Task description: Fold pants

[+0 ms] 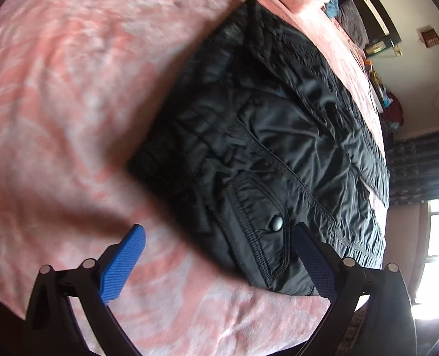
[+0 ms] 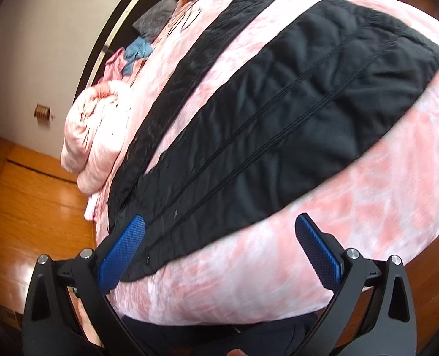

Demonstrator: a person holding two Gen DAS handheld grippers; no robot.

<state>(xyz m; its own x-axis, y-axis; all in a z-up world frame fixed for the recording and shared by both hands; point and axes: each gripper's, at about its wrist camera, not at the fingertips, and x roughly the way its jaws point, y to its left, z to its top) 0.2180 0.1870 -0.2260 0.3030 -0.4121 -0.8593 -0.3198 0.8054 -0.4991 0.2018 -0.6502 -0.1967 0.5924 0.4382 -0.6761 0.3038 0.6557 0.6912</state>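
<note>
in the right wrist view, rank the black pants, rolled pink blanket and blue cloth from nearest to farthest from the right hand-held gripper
From the right hand-held gripper:
1. black pants, directly ahead, hem by the left finger
2. rolled pink blanket, left, at the bed edge
3. blue cloth, far upper left

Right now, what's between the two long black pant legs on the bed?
Only a bare strip of the pink blotchy blanket lies between the narrow black pant leg and the wide black pant leg, seen in the right wrist view.

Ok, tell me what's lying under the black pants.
The black pants lie spread flat on a pink blanket that shows all around them. Whatever sits beneath the fabric itself is covered and cannot be seen.
</note>
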